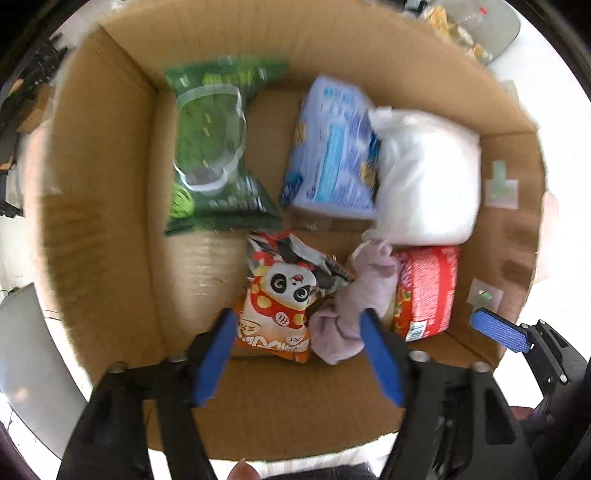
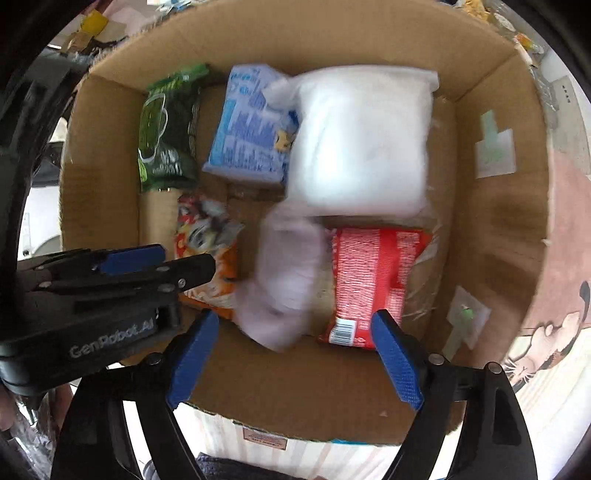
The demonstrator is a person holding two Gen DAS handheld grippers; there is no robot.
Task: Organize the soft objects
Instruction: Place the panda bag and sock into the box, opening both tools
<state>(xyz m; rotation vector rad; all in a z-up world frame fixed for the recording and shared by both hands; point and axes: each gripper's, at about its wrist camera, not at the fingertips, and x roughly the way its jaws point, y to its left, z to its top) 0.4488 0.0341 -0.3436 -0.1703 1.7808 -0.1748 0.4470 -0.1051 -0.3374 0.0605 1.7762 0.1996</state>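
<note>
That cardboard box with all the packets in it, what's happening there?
A person is sorting soft things into a cardboard box, with a two-finger gripper in each hand. Both the left gripper and the right gripper hang open above the box's near side, holding nothing. Inside lie a green packet, a blue packet, a white bag, a panda snack bag, a pale purple cloth and a red packet.

Place: a cluttered home or workroom; cannot tell which
Evidence: cardboard box (image 1: pixel 110 184) of snack packets; clutter (image 2: pixel 88 33) at ten o'clock
</note>
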